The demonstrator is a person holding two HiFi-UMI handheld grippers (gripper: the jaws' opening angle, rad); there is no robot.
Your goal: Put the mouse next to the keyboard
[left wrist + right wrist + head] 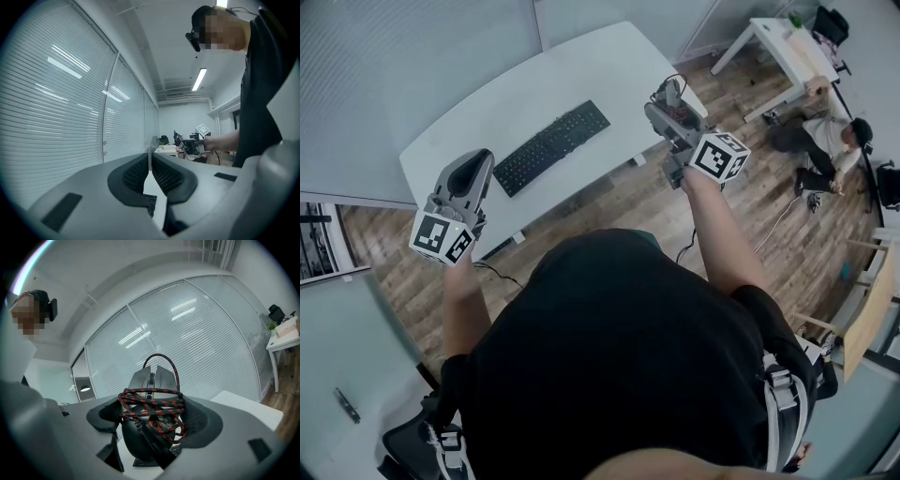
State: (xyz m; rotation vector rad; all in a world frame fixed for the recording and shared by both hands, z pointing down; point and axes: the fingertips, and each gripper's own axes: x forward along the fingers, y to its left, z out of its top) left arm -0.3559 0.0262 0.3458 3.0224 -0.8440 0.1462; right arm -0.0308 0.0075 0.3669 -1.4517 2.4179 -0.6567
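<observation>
Office. White desk (581, 66) w/ a black keyboard (550, 147) on it, 2nd white desk (783, 47) further off, wood-look floor (741, 197). Walls are glass partitions (56, 117) w/ slatted blinds behind; strip light (199, 78) in a white ceiling. More desks & gear at the far end in left gripper view.

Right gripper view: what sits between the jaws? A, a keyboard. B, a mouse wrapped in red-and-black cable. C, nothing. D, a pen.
B: the right gripper is shut on the mouse, with its braided cable coiled round the body.
</observation>
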